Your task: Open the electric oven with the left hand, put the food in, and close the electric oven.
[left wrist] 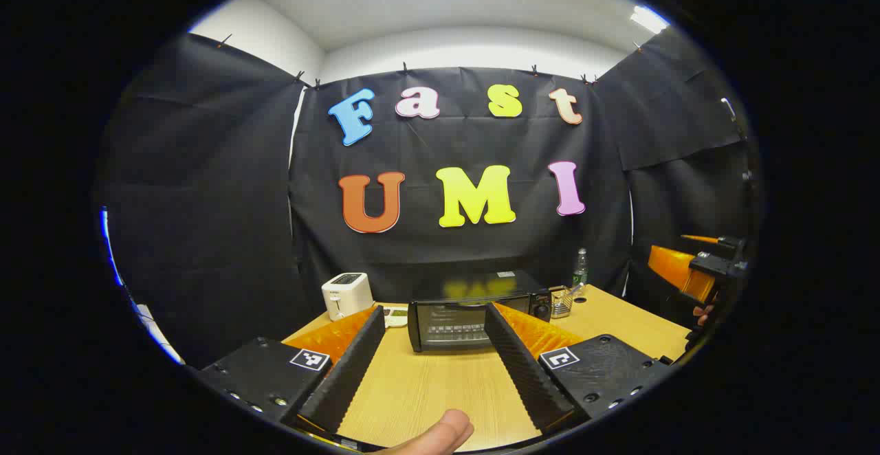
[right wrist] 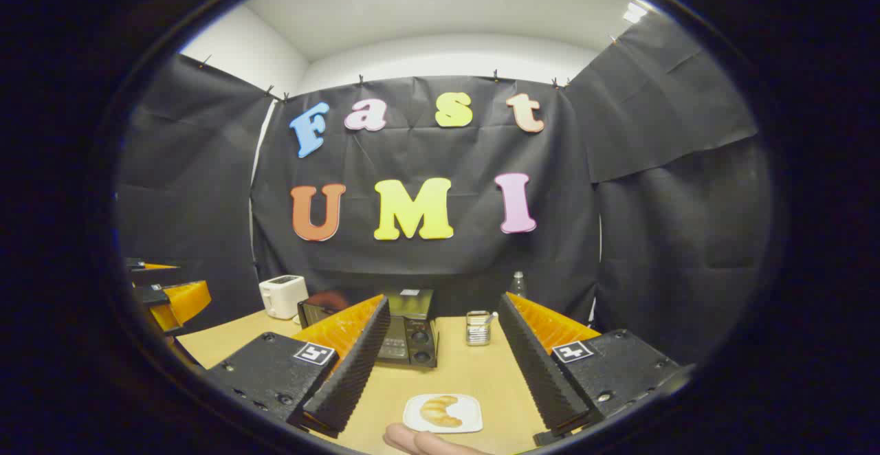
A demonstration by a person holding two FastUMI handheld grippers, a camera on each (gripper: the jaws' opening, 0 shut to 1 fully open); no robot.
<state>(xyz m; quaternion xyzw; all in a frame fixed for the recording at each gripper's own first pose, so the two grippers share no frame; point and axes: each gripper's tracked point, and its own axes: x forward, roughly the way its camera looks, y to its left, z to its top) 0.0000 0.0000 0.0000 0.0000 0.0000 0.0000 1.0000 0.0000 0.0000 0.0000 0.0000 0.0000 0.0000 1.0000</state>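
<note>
In the left gripper view, the left gripper (left wrist: 432,365) stands with its jaws spread wide and nothing between them but bare tabletop. A fingertip (left wrist: 440,434) of the person's hand pokes in at the bottom centre of the frame. Past the jaws, at the centre of the frame, the black box-shaped electric oven with a glass door (left wrist: 474,314) sits on the light wooden table (left wrist: 426,393) with its door closed. A white plastic toaster (left wrist: 346,295) stands to the left of the oven, a small wire holder (left wrist: 562,302) just to its right, and a clear bottle (left wrist: 580,268) behind that. At the right edge of the frame the right gripper (left wrist: 694,273) shows, farther off.

In the right gripper view, the right gripper (right wrist: 447,365) is likewise wide open and holds nothing. Low in the frame between its fingers, a golden crescent croissant (right wrist: 440,410) lies on a small white square plate (right wrist: 470,416) on the table (right wrist: 474,372), with a fingertip (right wrist: 412,440) of the person's hand just below the plate. The oven (right wrist: 405,335) stands farther back, left of centre, partly behind the left-hand finger. The wire holder (right wrist: 476,327) is to its right, the toaster (right wrist: 283,295) to its left, and the bottle (right wrist: 518,283) against the cloth wall. The left gripper (right wrist: 172,300) shows at the left edge.
</note>
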